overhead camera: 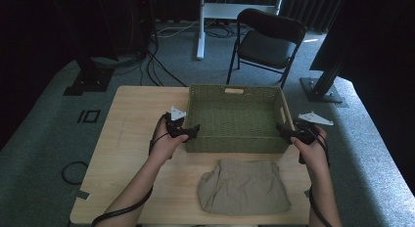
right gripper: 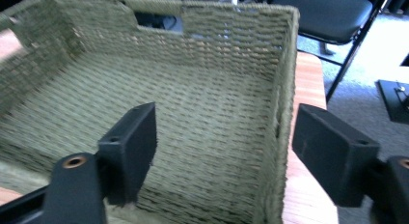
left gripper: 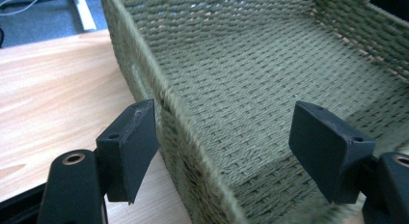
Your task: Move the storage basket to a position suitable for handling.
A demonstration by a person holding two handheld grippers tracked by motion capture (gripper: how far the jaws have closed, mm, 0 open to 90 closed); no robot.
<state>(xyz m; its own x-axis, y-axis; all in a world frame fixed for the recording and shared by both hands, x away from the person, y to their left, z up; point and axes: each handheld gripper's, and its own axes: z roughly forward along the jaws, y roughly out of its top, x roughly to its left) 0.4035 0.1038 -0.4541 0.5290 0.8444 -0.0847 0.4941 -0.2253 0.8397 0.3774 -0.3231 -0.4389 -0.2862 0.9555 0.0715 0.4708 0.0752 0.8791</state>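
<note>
High view: the basket (overhead camera: pixel 235 118) sits mid-tabletop (overhead camera: pixel 132 114), long axis left to right, left tongs (overhead camera: pixel 192 131) and right tongs (overhead camera: pixel 284 130) at its near corners, shorts (overhead camera: pixel 243 186) lying nearer the person.

Left gripper view: spread jaws straddle the basket's left wall (left gripper: pixel 159 89).

Right gripper view: spread jaws straddle the right wall (right gripper: pixel 283 108).
</note>
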